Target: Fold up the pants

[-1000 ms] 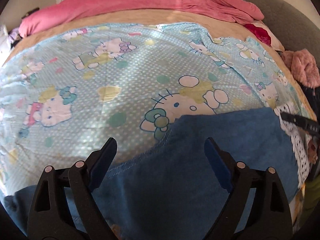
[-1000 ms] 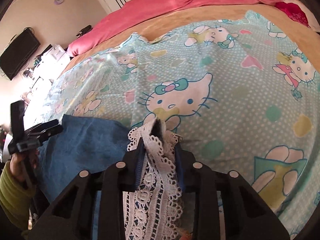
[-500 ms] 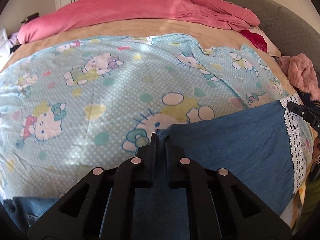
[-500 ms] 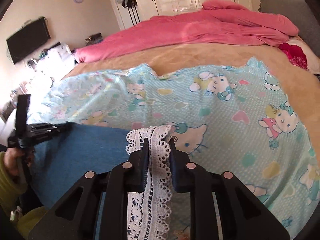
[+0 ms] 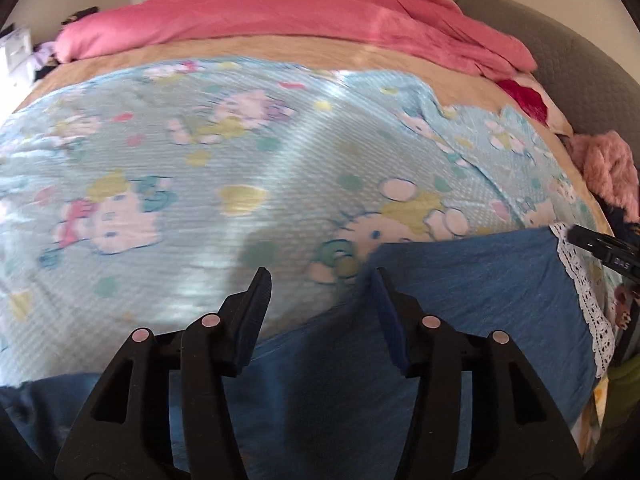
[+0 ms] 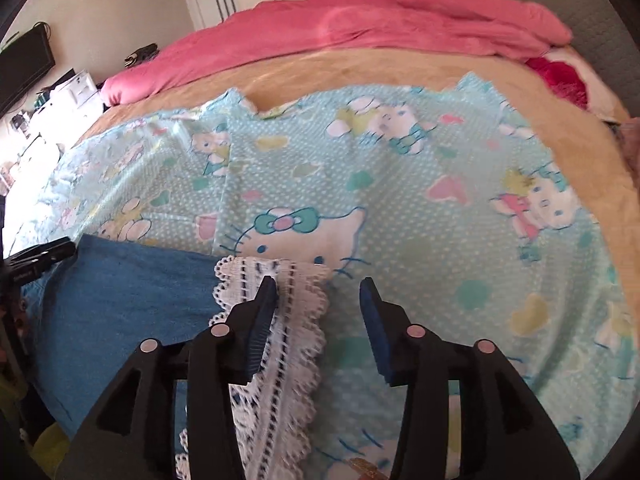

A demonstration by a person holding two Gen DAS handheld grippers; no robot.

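The blue denim pants [image 5: 460, 300] lie flat on the bed, with a white lace hem [image 5: 580, 296] along their right edge. My left gripper [image 5: 320, 280] hovers over their far left corner. Its jaws are opening, and the cloth lies beneath them, not pinched. In the right wrist view, the pants [image 6: 132, 300] spread to the left. My right gripper [image 6: 318, 286] is above the lace hem [image 6: 280, 380], its jaws opening. The lace rests against the left finger, but the pads do not press it. Each gripper shows at the other view's edge: the right gripper [image 5: 600, 246] and the left gripper [image 6: 40, 256].
A light blue cartoon-cat sheet [image 6: 400, 200] covers the bed over a tan blanket [image 6: 360, 68]. A pink duvet [image 5: 280, 20] is bunched at the far side, by a grey headboard [image 5: 580, 64]. A pink fluffy item [image 5: 608, 168] lies at the right. A television [image 6: 24, 64] and white furniture stand at the left.
Half a second ago both grippers were shut, the left on the denim corner and the right on the lace hem. Both have since let go, and the cloth lies on the sheet.
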